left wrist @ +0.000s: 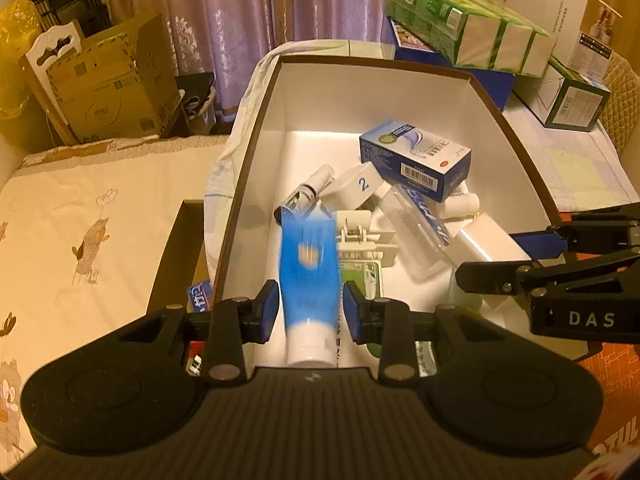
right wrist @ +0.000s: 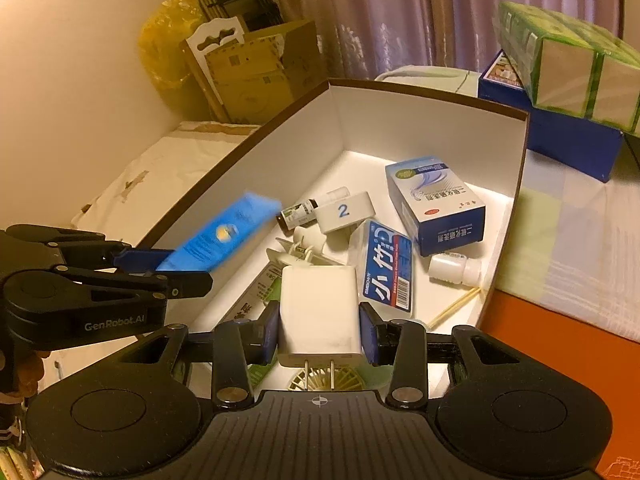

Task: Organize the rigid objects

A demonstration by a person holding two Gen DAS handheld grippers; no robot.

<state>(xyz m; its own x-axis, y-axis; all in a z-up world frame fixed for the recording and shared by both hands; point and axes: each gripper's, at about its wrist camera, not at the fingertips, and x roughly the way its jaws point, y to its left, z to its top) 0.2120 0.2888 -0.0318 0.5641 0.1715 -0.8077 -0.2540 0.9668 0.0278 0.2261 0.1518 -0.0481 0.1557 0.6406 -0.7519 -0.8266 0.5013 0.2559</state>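
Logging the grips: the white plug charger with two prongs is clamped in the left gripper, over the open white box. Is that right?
Not quite. The right gripper clamps the white plug charger, as the right wrist view shows. It is over the open white box, as you say.

A pinkish curtain (left wrist: 248,12) hangs at the far side; a brown cardboard box (left wrist: 116,88) stands far left, against a white carved chair back (left wrist: 48,50); a yellow plastic bag (right wrist: 170,40) sits beside it; green-wrapped tissue packs (left wrist: 464,24) lie stacked far right on a dark blue box (right wrist: 560,136); a cream bedspread (left wrist: 88,216) with animal prints spreads to the left.
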